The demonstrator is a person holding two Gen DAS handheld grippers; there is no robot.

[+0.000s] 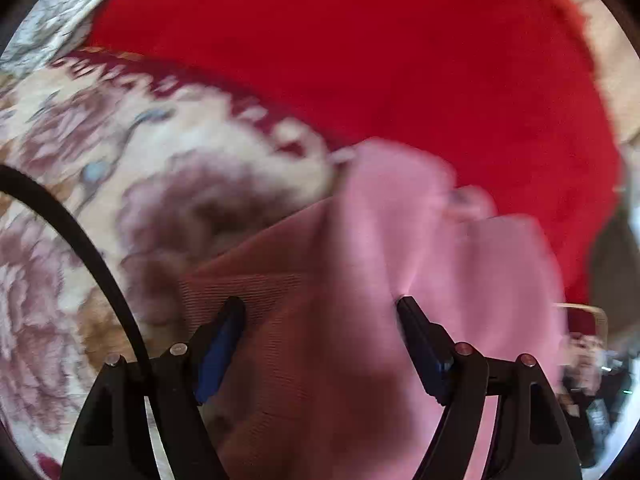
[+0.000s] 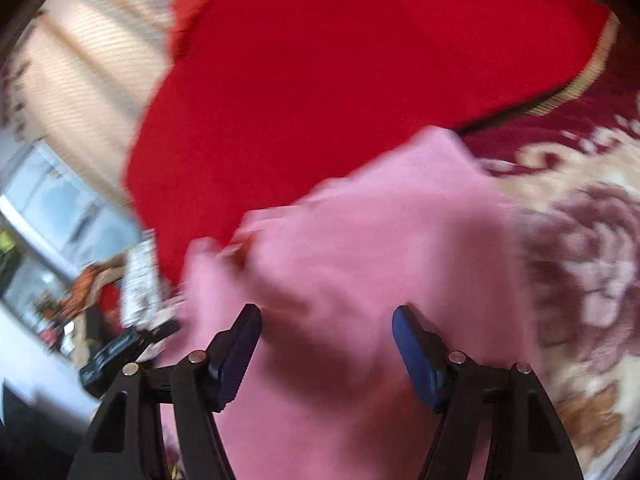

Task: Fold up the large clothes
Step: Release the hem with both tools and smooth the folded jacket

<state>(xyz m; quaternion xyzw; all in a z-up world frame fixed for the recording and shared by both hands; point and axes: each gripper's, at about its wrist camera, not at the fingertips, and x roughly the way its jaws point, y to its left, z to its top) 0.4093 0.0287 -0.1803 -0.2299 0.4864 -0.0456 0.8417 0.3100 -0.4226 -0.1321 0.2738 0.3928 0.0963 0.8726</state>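
You've got heavy motion blur in both views, bright daylight prob. from one side, fisheye-warped dark edges.

1. My left gripper (image 1: 320,308) and right gripper (image 2: 326,316) each hang over the garment (image 2: 360,240), fingers apart.
2. Beyond the garment lies a blanket (image 2: 340,60).
3. Both lie on a carpet (image 1: 100,200).

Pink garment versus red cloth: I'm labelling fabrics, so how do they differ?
The pink garment is pale pink; the red cloth is vivid red. The pink garment is bunched with folds between the open fingers; the red cloth lies flat and spread. The red cloth shows more area. Both lie over the patterned carpet.
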